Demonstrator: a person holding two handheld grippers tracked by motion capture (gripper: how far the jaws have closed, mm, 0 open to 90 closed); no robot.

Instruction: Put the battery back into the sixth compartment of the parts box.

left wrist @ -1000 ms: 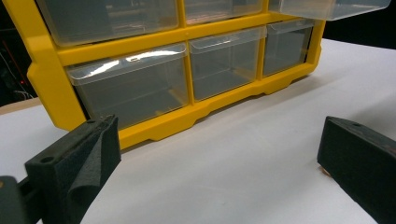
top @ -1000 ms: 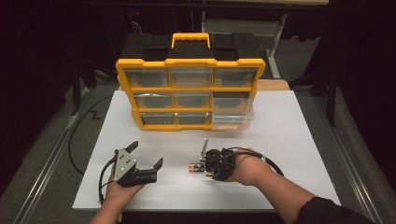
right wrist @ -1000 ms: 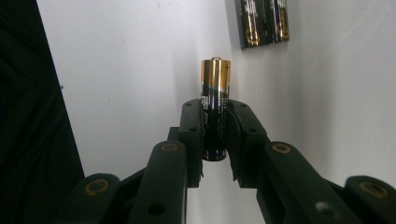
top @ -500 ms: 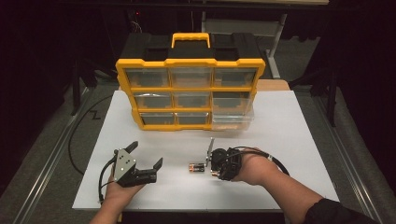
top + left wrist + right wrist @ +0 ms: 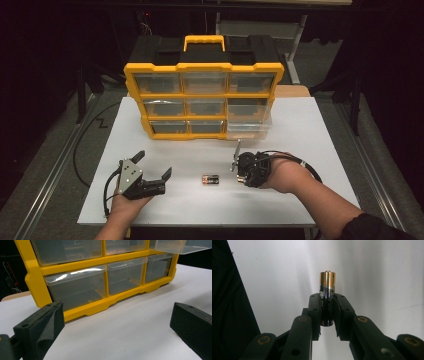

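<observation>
I worked in what looked like a lab or recording studio rather than a home. My table (image 5: 310, 130) was covered with a plain white sheet, and black darkness surrounded it on every side, as if curtained off. Metal rails (image 5: 45, 185) ran along the grey floor on the left and right. A black cable (image 5: 87, 145) trailed over the floor at the left. At the far side of the table stood a yellow parts organizer (image 5: 204, 100) with clear drawers, workshop storage.
</observation>
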